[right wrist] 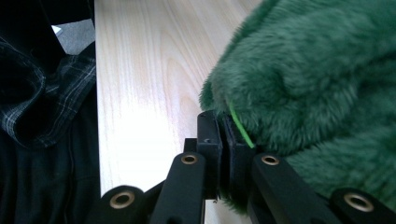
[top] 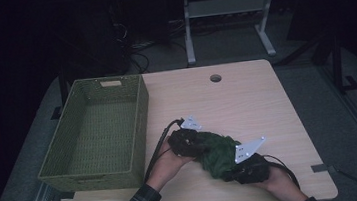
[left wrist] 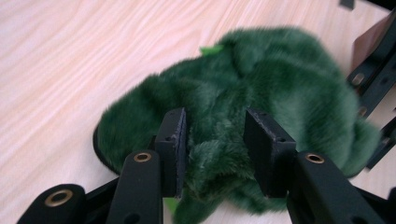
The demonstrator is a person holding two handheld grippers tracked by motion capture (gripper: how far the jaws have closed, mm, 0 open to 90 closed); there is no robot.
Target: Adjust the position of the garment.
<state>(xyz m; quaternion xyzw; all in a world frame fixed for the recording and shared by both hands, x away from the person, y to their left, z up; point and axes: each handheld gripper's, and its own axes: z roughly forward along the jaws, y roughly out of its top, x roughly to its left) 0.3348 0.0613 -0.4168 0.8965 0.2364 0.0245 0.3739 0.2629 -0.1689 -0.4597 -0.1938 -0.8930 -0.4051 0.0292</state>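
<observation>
A dark green furry cloth [top: 218,152] lies bunched on the wooden table [top: 246,98], between my two grippers. My left gripper [top: 199,145] is at its left end. In the left gripper view the jaws of that gripper [left wrist: 215,149] stand apart, open, with a fold of the fur [left wrist: 280,84] bulging between the pads [left wrist: 173,149]. My right gripper [top: 231,169] is at the near right end. Its jaws [right wrist: 224,135] are pressed together on the edge of the fur [right wrist: 317,70], by a thin lime-green strip [right wrist: 240,126].
A green woven basket [top: 141,119] stands at the table's left, with nothing visible inside. A round cable hole [top: 215,78] is at the back of the table. A plaid sleeve [right wrist: 46,93] is near the front edge. The other gripper [left wrist: 373,70] is just beyond the fur.
</observation>
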